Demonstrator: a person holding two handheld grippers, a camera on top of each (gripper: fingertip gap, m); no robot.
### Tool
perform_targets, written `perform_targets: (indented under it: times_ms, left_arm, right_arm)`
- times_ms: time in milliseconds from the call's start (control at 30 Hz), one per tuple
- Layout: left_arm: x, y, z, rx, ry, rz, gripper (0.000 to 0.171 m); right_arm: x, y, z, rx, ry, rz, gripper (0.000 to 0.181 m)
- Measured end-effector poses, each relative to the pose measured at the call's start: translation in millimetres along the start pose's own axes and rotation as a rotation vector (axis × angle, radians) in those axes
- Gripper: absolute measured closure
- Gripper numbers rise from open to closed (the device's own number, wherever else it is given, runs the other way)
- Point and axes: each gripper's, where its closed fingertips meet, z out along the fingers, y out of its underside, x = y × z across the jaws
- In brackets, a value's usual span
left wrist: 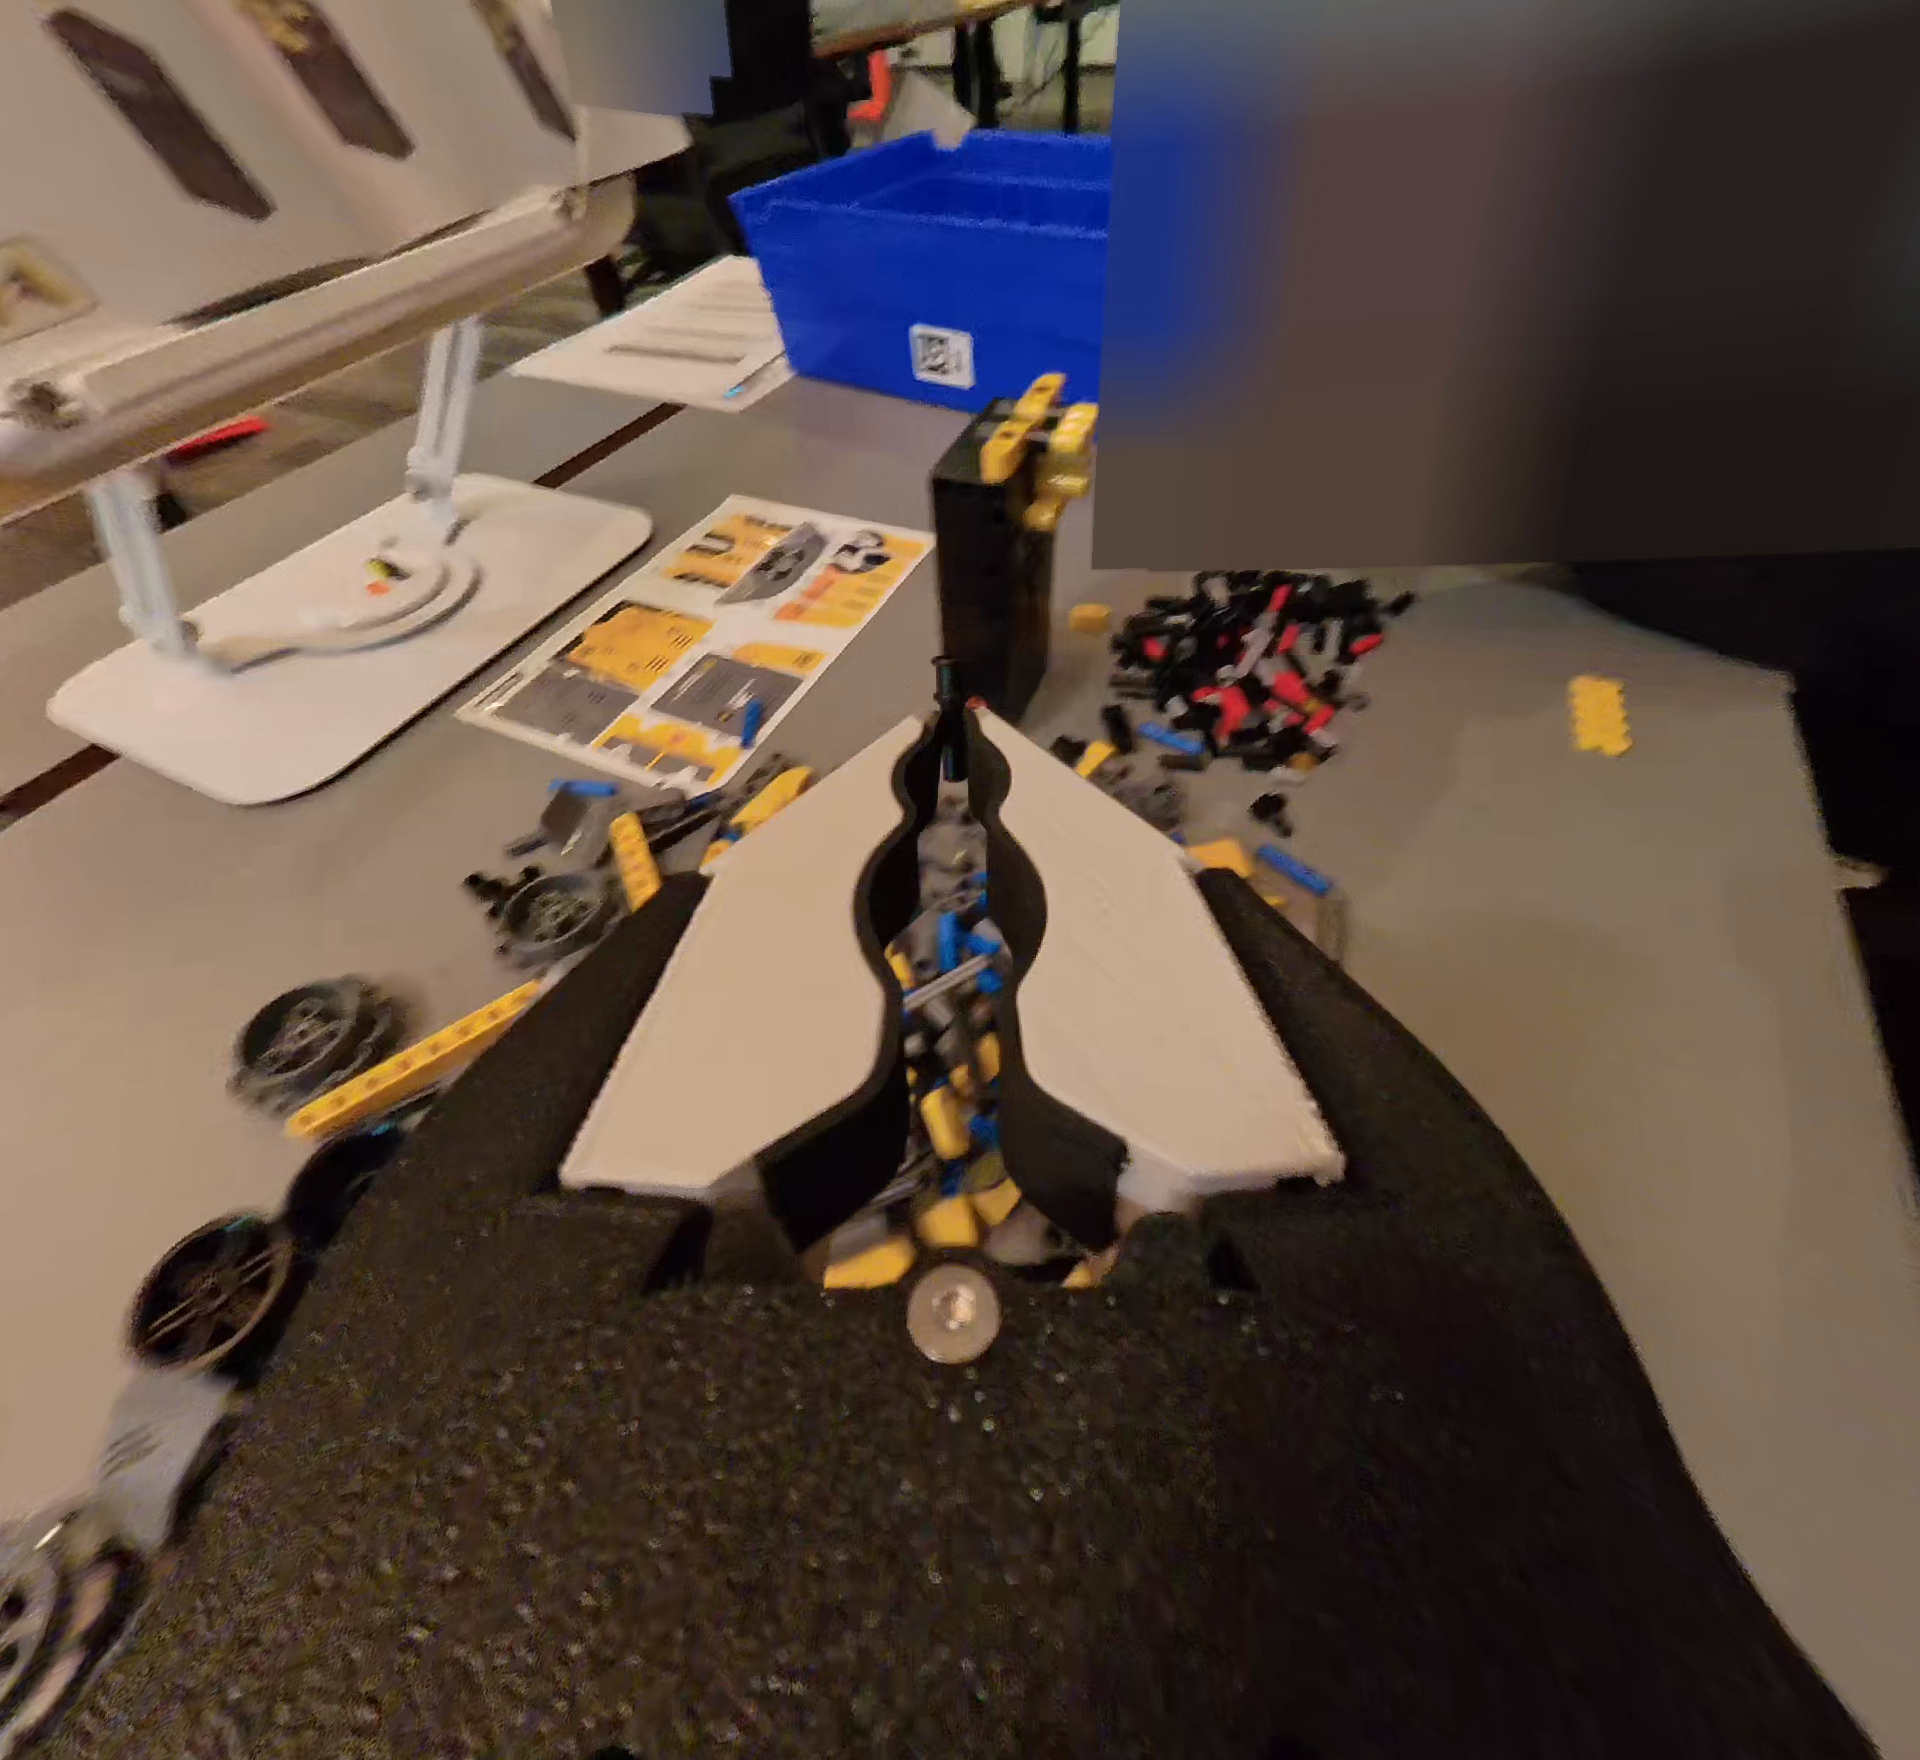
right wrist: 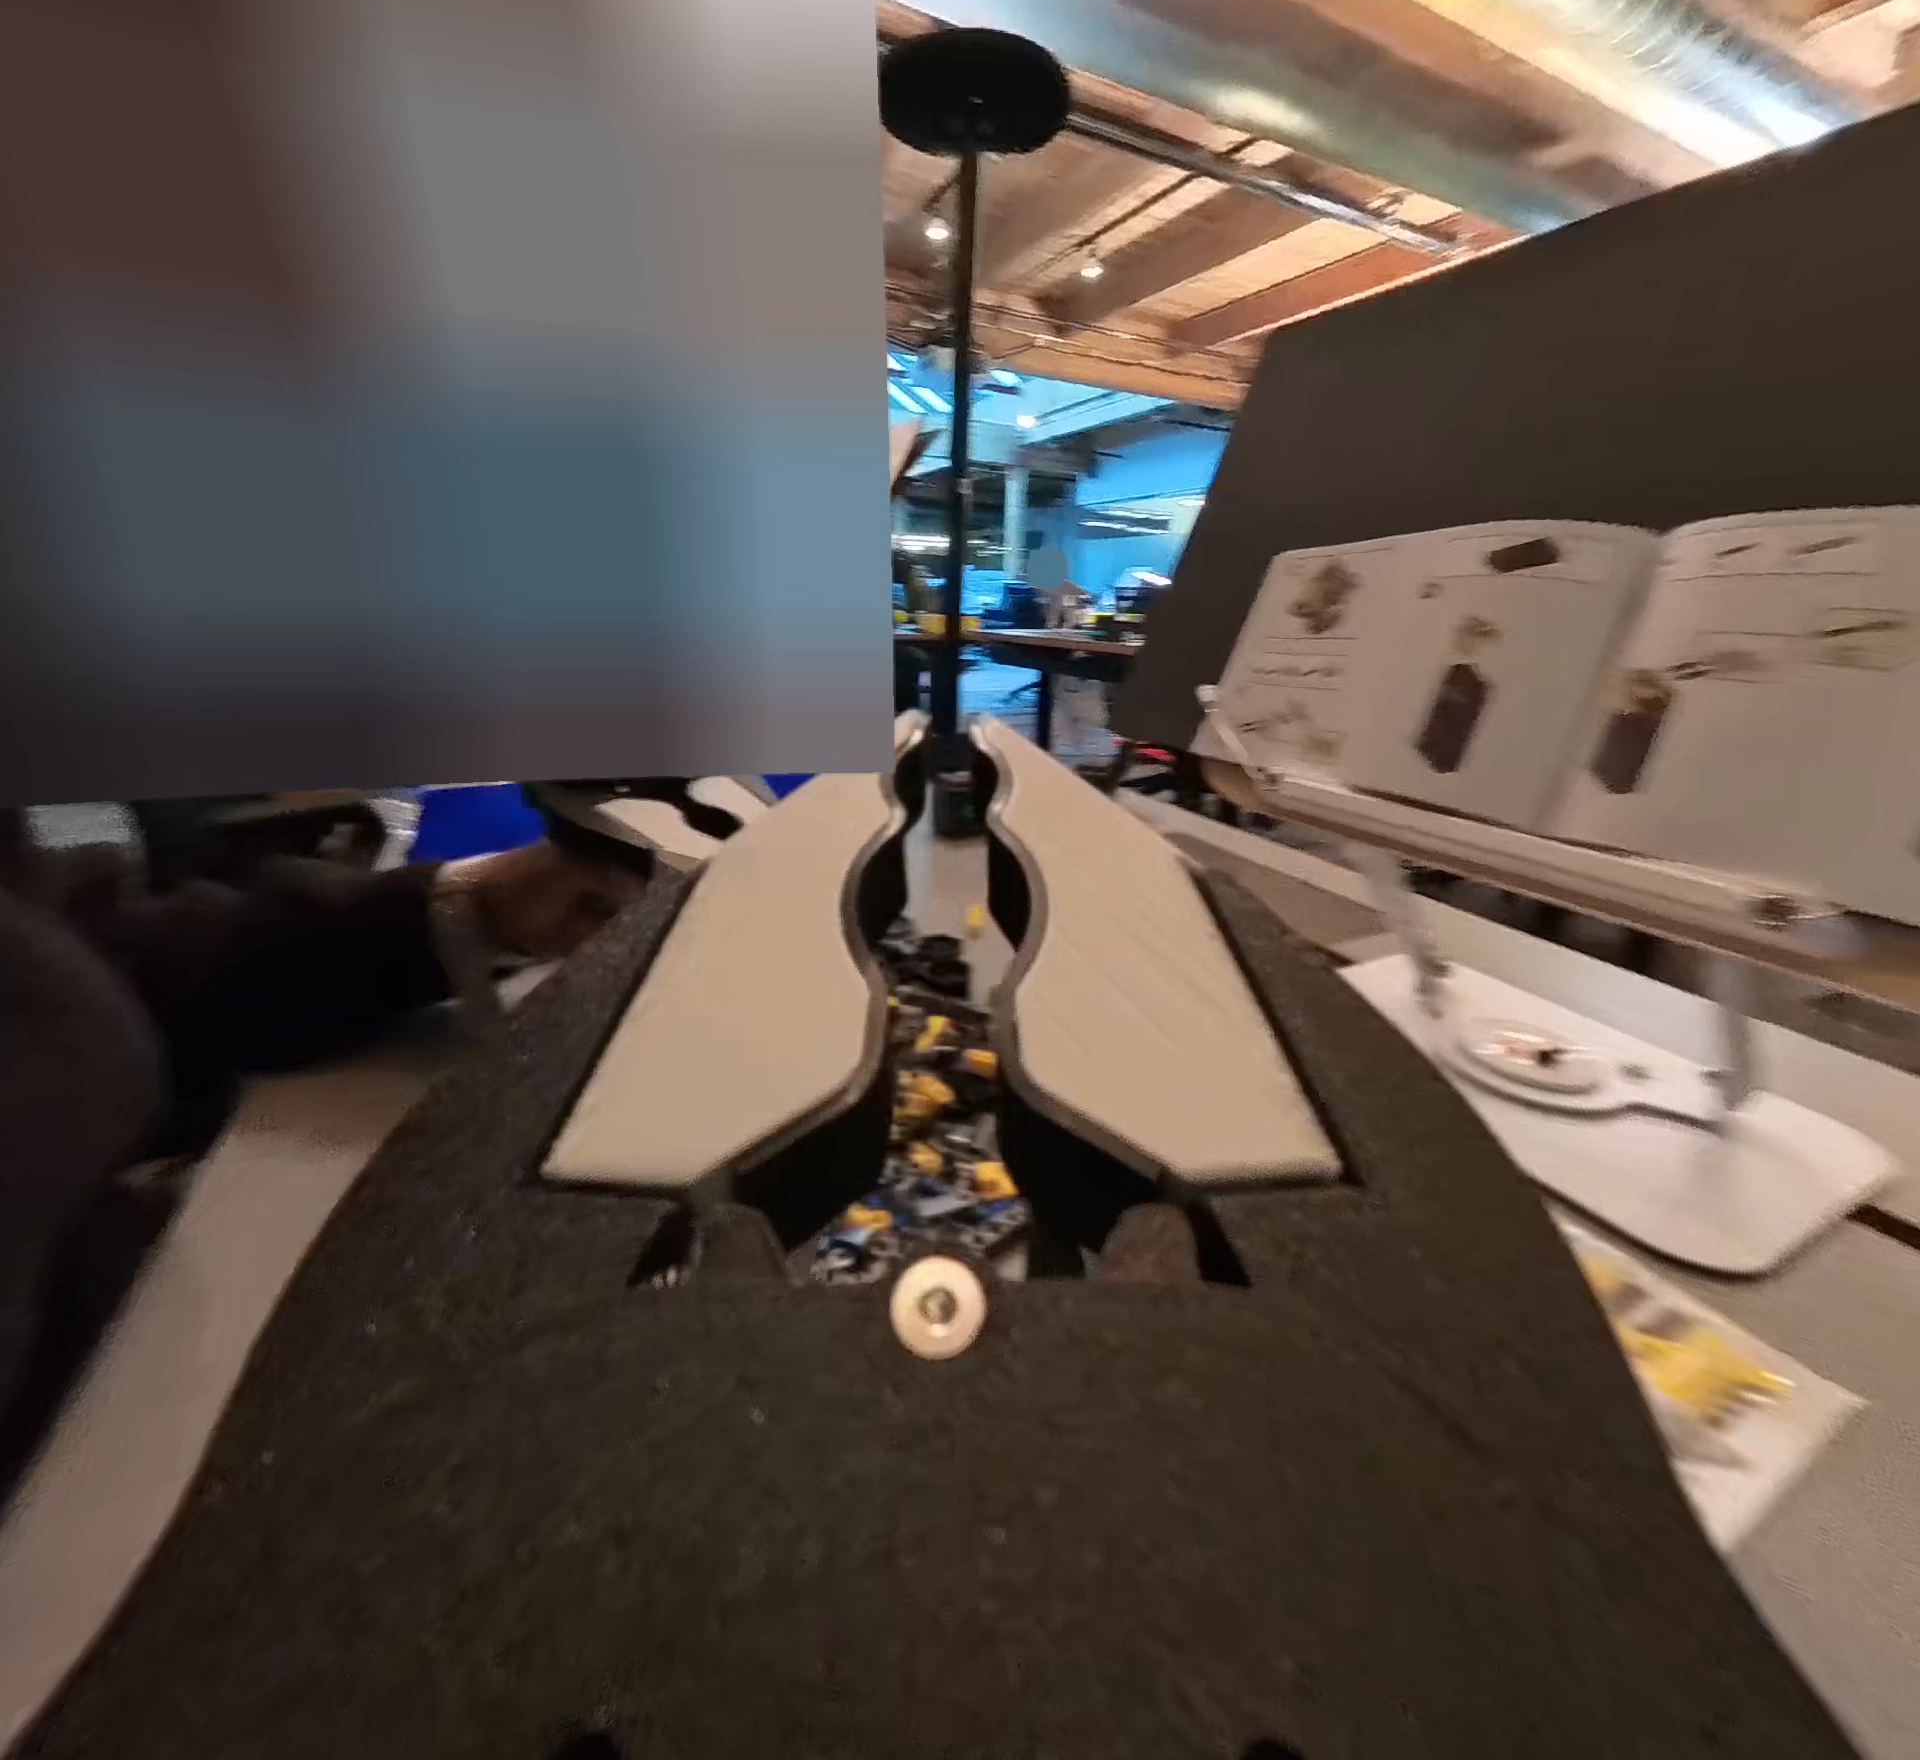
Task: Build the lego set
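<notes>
The open booklet [left wrist: 208,48] runs off the left edge; the brick heap [right wrist: 940,1087] behind the right claw [right wrist: 938,742] is mostly hidden, wheels [left wrist: 213,1295] smeared.

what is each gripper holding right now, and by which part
Left gripper: shut on a small black plastic pin, pinched at its lower end between the fingertips. Right gripper: nearly closed, but whether it holds anything cannot be told.

The left wrist view looks down and forward from close above the grey surface [left wrist: 1558,879] strewn with small plastic building pieces. The right wrist view sits low, tilted up toward the wooden ceiling. Both share the open instruction booklet [left wrist: 260,48] [right wrist: 1558,661] on its white stand [left wrist: 343,650] [right wrist: 1662,1160].
</notes>
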Motion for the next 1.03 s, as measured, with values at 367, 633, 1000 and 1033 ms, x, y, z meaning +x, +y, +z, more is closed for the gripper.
perform_targets:
  times_ms: [367,633,1000,1033]
  left_arm:
    - [47.5,-3.9,25.2,-0.006,0.119,0.046,0.169]
    - [55.1,-0.4,24.5,-0.005,0.170,0.019,0.169]
    - [71.6,-1.2,24.7,0.013,0.231,0.055,0.168]
    - [73.1,-2.0,24.2,0.019,0.238,0.056,0.168]
  right_arm:
    - [-70.9,67.9,12.0,-0.306,-0.324,0.015,0.157]
    - [-74.4,100.2,17.6,-0.403,-0.311,0.016,0.156]
    - [-71.8,101.8,17.5,-0.407,-0.320,0.121,0.162]
    - [-72.6,101.0,17.6,-0.403,-0.326,0.141,0.162]
